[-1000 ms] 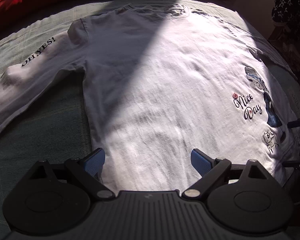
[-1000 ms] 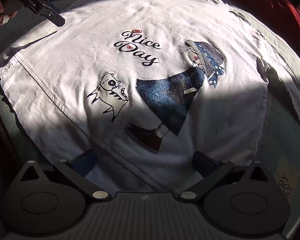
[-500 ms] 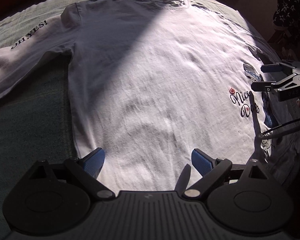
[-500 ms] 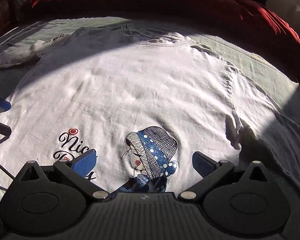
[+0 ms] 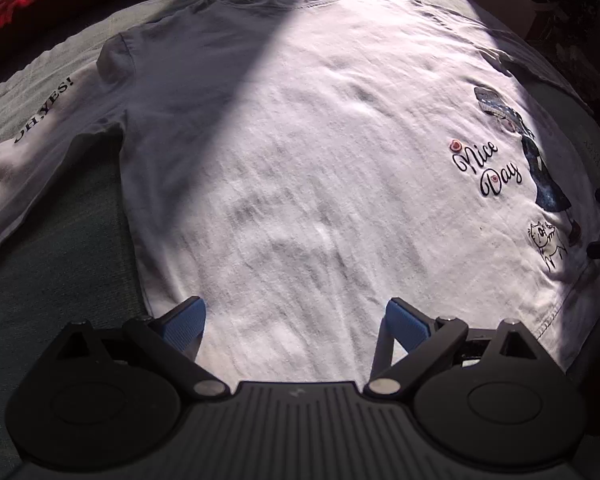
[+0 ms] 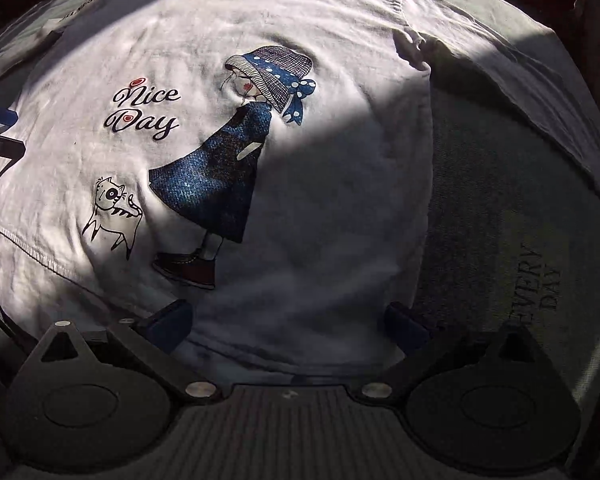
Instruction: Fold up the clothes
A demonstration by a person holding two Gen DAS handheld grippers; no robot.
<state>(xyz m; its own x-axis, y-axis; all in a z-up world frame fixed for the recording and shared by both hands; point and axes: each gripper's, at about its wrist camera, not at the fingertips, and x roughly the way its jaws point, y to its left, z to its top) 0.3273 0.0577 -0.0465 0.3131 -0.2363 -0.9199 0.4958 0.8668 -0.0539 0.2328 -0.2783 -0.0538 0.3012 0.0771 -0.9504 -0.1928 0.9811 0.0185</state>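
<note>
Shirt point(image 5: 300, 168) spread flat, front up, on bed cover point(image 5: 56, 280) ahead of both grippers; thin, limp cotton, light, likely to sag and wrinkle; best pinched at hem corners; left gripper point(image 5: 296, 318) spread wide over hem, empty; right gripper point(image 6: 288, 320) likewise spread, empty.

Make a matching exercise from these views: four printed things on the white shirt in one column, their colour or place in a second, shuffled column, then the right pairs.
Column one:
1. "Nice Day" lettering
2. cat drawing
3. girl's dress
4. "OH,YES!" lettering

Column two:
A. on the sleeve
B. blue
C. black script with small red hearts
D. black outline, nearest the hem

Pairs: 1-C, 2-D, 3-B, 4-A
</note>
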